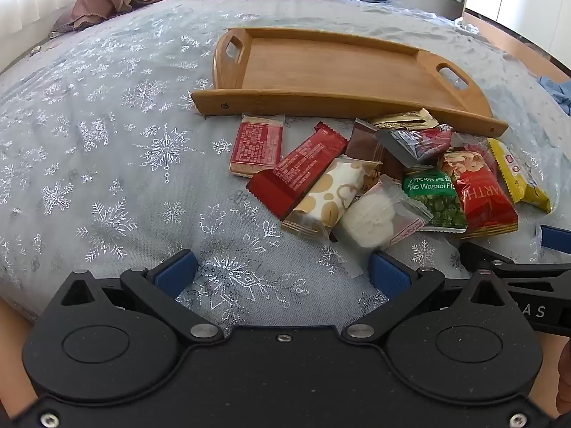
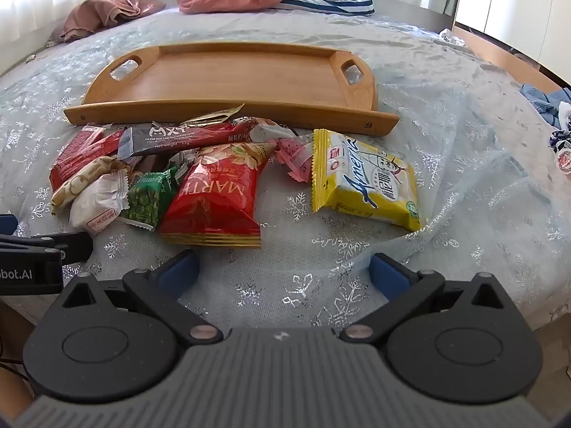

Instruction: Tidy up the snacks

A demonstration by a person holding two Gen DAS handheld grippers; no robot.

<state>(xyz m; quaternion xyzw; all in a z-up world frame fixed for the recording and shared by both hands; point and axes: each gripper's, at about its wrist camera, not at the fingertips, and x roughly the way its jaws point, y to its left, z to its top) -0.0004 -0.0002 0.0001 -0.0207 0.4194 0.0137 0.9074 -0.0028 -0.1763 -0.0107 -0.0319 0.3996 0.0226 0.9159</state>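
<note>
Snacks, a loose heap of foil and plastic packets, lie on the pale blue snowflake-print bedspread [image 1: 107, 149] just in front of the near rim of the shallow rectangular wooden tray with cut-out handles [image 2: 228, 71]. The tray holds nothing, so no packet has been sorted yet; the step in hand is judged to be the first pick.

Packets, left to right in the right wrist view:
- Two flat dark red bar wrappers [image 2: 84, 157], at 9 o'clock of the heap.
- White-and-gold patterned bar [image 2: 82, 180] and translucent white pouch [image 2: 98, 207], both partly overlapped.
- Small green wasabi-pea packet [image 2: 151, 199].
- Long black-and-red bar wrapper [image 2: 178, 139], at 12 o'clock, touching the tray rim.
- Large red pillow bag with gold edge [image 2: 214, 203], at 6 o'clock, nearest the grippers.
- Small pink wrapped sweet [image 2: 296, 160].
- Yellow rectangular biscuit pack [image 2: 364, 182], at 3 o'clock, apart from the main heap.

Left gripper [image 1: 282, 273]: blue-padded fingers spread wide, nothing between them, hovering short of the white pouch. Right gripper [image 2: 283, 271]: fingers likewise spread wide and empty, hovering just short of the red pillow bag.

Next move, as judged: advance one gripper toward 12 o'clock, straddle a single exposed packet such as the red bag or yellow pack, close on it without catching the loose cloth, and carry it over the rim.
</note>
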